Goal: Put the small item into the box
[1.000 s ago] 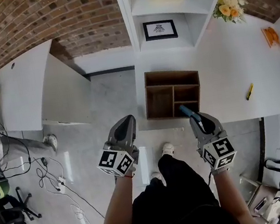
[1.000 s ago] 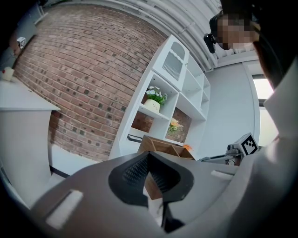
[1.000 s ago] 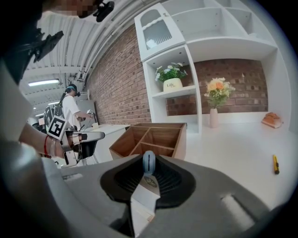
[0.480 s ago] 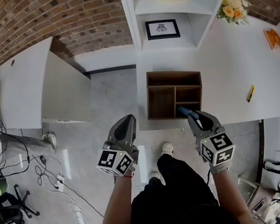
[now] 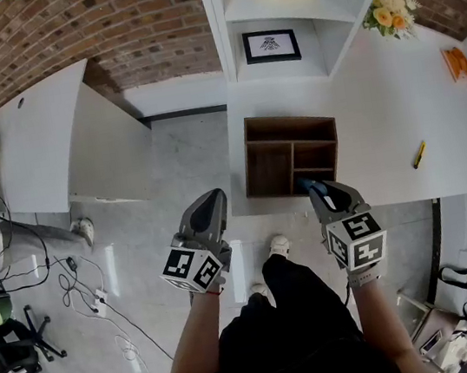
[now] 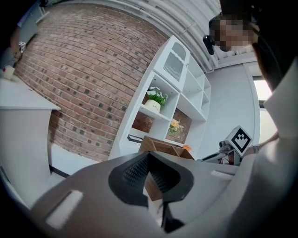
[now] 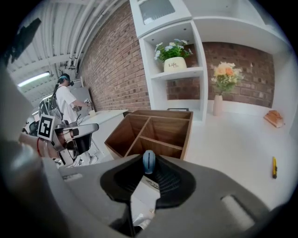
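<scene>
Currently right gripper [image 5: 307,185] jaws pinch the small blue item [image 7: 148,161] just short of the box [image 5: 286,118] at the table's [image 5: 382,123] near edge. Left gripper [image 5: 210,201] jaws are together, empty. Risk: an early release drops it onto the floor [image 5: 186,167].

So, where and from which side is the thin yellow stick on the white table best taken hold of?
Probably at its middle, from straight above, with the claw closing across its narrow width. The thin yellow stick lies flat on the white table. It is long and slim, with bare surface on both sides.
</scene>
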A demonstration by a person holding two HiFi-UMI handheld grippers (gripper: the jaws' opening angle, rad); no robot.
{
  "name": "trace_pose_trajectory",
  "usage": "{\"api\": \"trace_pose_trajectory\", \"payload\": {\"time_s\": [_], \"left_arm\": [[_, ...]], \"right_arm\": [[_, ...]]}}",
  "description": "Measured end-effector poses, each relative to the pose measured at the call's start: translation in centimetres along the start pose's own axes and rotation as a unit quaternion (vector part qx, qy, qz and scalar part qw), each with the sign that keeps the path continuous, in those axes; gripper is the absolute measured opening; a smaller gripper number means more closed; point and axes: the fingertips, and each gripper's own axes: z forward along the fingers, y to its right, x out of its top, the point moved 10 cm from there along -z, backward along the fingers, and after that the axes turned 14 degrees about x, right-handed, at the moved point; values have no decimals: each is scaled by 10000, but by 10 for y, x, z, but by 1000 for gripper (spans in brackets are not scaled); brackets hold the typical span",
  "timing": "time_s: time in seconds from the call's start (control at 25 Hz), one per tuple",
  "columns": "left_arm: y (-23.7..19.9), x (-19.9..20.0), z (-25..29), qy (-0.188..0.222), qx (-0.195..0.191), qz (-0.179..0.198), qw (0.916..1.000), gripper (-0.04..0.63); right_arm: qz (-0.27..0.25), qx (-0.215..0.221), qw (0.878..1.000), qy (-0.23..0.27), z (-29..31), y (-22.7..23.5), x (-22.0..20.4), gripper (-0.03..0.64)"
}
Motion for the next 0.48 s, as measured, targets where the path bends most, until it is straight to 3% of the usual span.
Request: {"api": "trace_pose_trajectory", "payload": {"time_s": [0.48], "left_arm": [[0, -2, -2, 1, 30, -29, 10000, 2]], "right_arm": [[-130, 14, 9998, -121, 6, -3, 1, 71]]}}
